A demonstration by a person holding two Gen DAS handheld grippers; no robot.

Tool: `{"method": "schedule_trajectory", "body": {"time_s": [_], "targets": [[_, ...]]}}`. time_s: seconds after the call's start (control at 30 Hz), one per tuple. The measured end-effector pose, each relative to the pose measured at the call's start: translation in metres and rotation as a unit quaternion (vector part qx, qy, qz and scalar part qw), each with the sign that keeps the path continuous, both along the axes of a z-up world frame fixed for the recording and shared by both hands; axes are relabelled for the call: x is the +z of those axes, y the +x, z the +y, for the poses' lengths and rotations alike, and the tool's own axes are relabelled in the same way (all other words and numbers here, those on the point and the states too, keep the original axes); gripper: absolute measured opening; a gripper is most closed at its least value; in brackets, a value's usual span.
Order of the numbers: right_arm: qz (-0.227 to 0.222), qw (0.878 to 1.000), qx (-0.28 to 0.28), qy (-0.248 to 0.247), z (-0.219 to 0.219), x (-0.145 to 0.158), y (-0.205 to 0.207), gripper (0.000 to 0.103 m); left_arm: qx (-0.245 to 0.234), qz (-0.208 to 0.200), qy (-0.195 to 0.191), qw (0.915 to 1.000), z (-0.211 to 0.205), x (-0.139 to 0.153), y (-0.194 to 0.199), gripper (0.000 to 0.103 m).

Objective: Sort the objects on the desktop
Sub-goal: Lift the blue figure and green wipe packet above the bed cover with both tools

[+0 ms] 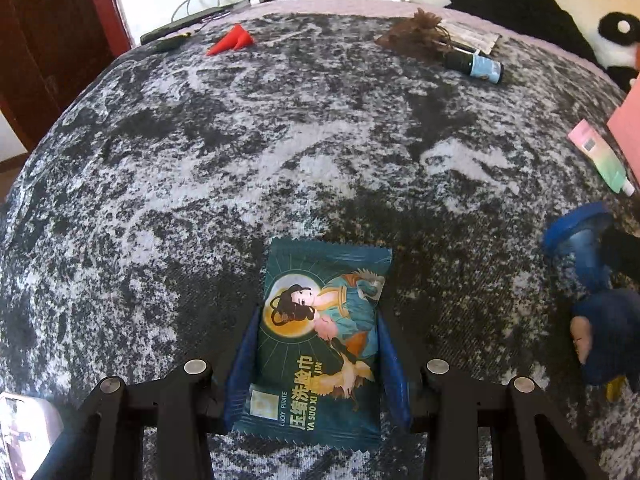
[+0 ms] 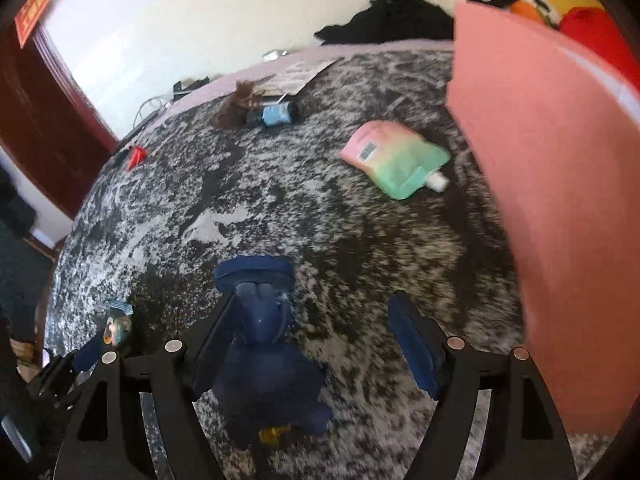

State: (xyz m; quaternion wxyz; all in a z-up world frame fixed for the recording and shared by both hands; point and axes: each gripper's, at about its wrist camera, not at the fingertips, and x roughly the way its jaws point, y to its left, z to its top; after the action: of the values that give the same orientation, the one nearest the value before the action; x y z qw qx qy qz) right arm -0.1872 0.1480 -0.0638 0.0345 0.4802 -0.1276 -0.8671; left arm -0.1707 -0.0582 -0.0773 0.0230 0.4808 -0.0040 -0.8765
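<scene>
Mottled grey-and-black cloth covers the table point(image 1: 280, 140), with sorting items scattered across it.

At the bottom centre of the left wrist view, the left claw point(image 1: 318, 364) is closed on a dark green towel packet point(image 1: 320, 344), its blue pads pressed against both long edges. In the right wrist view the right claw point(image 2: 320, 344) stands spread wide, with a blue plush toy point(image 2: 264, 344) against its left finger and a clear gap to the right finger, so it grips nothing. A pink-to-green spout pouch point(image 2: 394, 158) lies upper right of centre, just beside the tall pink box point(image 2: 552, 200) at the right edge; what the box holds cannot be seen. A small blue-labelled bottle point(image 2: 274, 114) lies on its side by a brown tuft point(image 2: 236, 104) near the far edge, and a red cone-shaped piece point(image 1: 232, 40) sits at the upper left.
</scene>
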Motion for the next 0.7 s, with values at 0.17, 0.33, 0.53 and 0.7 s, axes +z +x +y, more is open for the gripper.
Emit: {"method": "schedule_trajectory", "body": {"time_s": [0.17,0.33,0.53,0.7], "targets": [[-0.018,0.997,0.078,0.017,-0.037,-0.014,-0.003,0.077,0.000,0.000,0.002,1.0000,0.000,-0.001,-0.001,0.047],[0.008,0.980,0.163,0.109,-0.089,-0.013,0.016,0.045,0.015,-0.006,0.010,0.9998,-0.006,-0.002,-0.001,0.047],[0.014,0.985,0.149,0.091,-0.079,-0.005,0.017,0.036,0.016,-0.005,0.009,0.9998,-0.005,0.001,0.003,0.047],[0.037,0.983,0.152,0.099,-0.081,0.015,0.022,0.023,0.019,0.000,0.005,0.9998,-0.005,0.009,0.006,0.047]]}}
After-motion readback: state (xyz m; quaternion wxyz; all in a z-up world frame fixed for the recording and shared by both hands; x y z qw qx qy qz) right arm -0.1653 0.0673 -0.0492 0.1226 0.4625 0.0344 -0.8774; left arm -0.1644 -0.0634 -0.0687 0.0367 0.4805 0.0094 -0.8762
